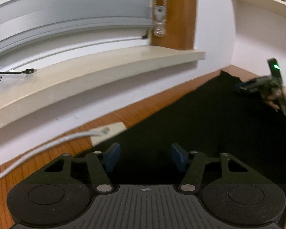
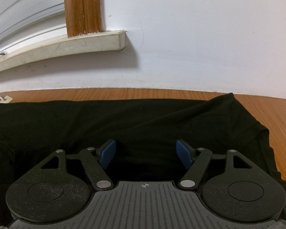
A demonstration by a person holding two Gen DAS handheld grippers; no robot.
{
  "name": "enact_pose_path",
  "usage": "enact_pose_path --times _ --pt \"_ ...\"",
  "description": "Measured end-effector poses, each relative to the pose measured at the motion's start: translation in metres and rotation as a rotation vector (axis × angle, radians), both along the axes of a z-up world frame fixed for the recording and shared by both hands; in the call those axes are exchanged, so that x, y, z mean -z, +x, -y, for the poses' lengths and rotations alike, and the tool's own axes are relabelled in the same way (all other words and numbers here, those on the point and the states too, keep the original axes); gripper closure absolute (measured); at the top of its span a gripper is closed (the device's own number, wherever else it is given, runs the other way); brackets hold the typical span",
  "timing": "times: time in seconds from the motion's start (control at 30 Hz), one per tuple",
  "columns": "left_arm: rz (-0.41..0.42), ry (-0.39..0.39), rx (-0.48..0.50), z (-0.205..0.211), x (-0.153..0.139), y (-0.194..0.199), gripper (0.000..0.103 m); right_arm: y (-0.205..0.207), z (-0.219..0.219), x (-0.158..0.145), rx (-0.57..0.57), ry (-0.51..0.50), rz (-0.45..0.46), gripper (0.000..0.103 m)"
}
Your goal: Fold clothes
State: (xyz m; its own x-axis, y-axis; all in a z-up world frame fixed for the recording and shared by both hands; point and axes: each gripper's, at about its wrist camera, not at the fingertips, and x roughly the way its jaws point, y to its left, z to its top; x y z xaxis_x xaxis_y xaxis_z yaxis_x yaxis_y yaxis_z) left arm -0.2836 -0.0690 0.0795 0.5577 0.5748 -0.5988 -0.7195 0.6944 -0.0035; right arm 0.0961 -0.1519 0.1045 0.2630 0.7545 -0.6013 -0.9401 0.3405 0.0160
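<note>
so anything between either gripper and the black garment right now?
Nothing visible. The left gripper and the right gripper both stand open directly over the black garment, which lies spread on the wooden table. The white cable lies off to the garment's left edge, clear of both.

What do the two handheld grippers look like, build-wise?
Both match: the left gripper and right gripper have black linkage arms with silver pivot pins, blue pads on the fingers, round black side discs, and a ribbed grey centre plate with a crosshair mark. Seen from the left view, the right unit shows a green light.
</note>
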Motion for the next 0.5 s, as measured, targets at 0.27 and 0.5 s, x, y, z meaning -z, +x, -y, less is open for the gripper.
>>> enact_pose_path --times 0.27,0.5 --pt "-0.039 -0.025 0.050 0.024 0.014 0.035 0.062 -0.011 0.004 -0.006 0.016 0.016 0.074 0.032" --pt "-0.046 -0.050 0.028 0.032 0.022 0.029 0.063 -0.065 0.012 -0.032 -0.191 0.090 -0.031 0.047"
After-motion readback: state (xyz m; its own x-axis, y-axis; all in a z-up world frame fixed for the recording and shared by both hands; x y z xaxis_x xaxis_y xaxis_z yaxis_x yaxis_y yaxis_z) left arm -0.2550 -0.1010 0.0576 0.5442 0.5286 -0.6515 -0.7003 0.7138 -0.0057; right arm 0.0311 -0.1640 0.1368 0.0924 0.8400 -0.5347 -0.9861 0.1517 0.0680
